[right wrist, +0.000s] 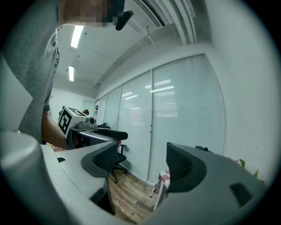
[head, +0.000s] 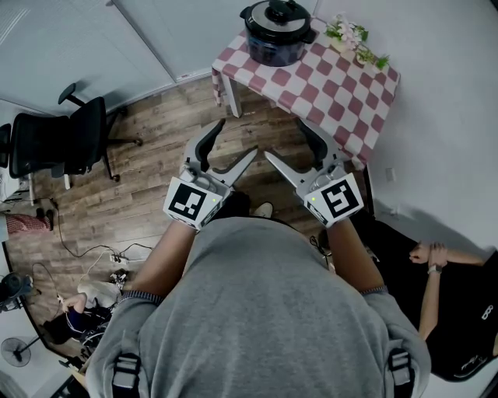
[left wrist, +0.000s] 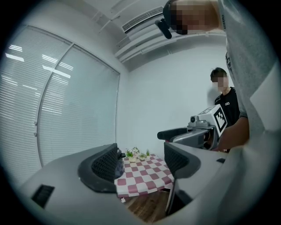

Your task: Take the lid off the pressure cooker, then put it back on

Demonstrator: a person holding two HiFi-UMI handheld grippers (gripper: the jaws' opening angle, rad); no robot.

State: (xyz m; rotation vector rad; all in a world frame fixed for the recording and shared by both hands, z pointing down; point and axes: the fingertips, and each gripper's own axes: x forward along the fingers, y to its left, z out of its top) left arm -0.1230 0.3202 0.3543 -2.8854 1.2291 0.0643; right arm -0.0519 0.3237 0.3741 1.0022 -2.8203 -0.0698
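Note:
The dark pressure cooker stands on a small table with a red-and-white checked cloth, its lid sitting on top. Both grippers are held in front of my chest, well short of the table. My left gripper is open with nothing between its jaws, and so is my right gripper. In the left gripper view, the left gripper frames the checked table; the cooker is almost wholly hidden behind one jaw. In the right gripper view, the right gripper shows only a corner of the table.
Small potted flowers stand at the table's far side by the white wall. A black office chair is on the wood floor to the left. A person sits low at the right. Cables lie at the lower left.

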